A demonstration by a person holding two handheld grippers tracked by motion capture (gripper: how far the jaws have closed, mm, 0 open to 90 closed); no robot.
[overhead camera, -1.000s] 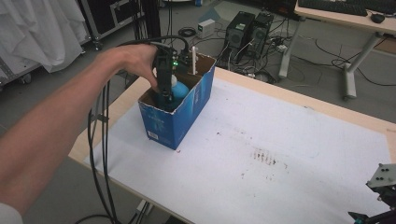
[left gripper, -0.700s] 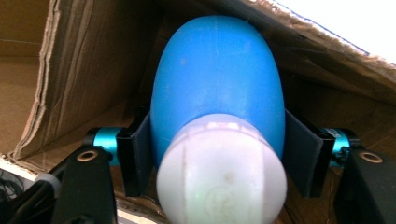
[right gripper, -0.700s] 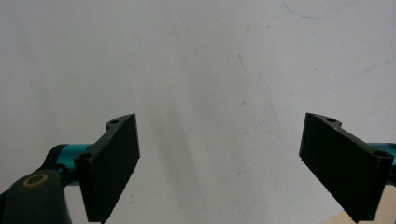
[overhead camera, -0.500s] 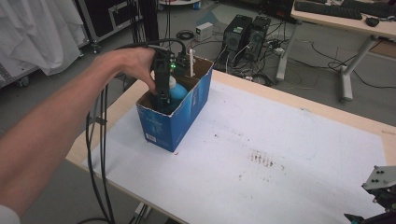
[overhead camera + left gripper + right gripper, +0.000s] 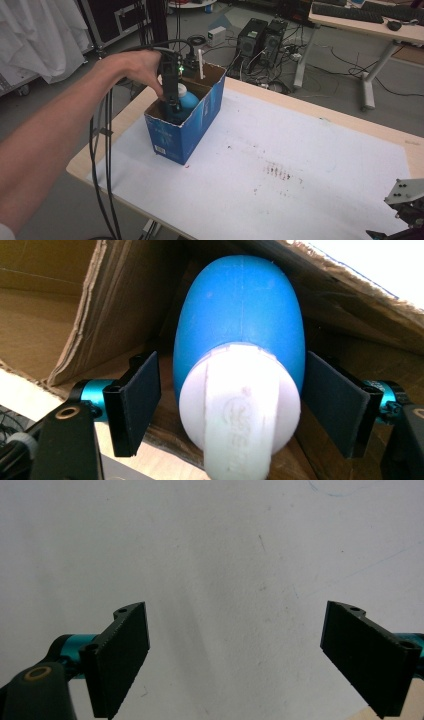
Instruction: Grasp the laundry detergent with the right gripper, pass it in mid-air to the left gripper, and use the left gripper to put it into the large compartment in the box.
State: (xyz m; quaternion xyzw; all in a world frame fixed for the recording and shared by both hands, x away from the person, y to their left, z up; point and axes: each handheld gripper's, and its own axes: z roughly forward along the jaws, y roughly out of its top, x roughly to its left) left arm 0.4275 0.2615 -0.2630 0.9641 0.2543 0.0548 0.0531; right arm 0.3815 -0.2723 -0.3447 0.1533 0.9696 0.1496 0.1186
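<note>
Lowered deeper into the cardboard box (image 5: pixel 192 120) at the bench's far-left corner: left gripper (image 5: pixel 230 405), spread around smooth blue bottle (image 5: pixel 240 315); right gripper (image 5: pixel 235 655) gaped above white paper (image 5: pixel 210 540).

Left gripper (image 5: pixel 230 405): flat black rectangular jaws on teal metal cylinders, dark housing with a brass-ringed hole.
Left gripper body (image 5: pixel 171 80): black, green light lit, black cables (image 5: pixel 100 165) trailing.
Right gripper (image 5: pixel 250 655): black jaw plates with small screw holes, teal cylinders, brass-ringed hole.
Plate (image 5: pixel 407 191): grey, three-cornered, dotted with dark screws.
Forearm (image 5: pixel 55 145): bare, white sleeve edge at the frame's corner.
</note>
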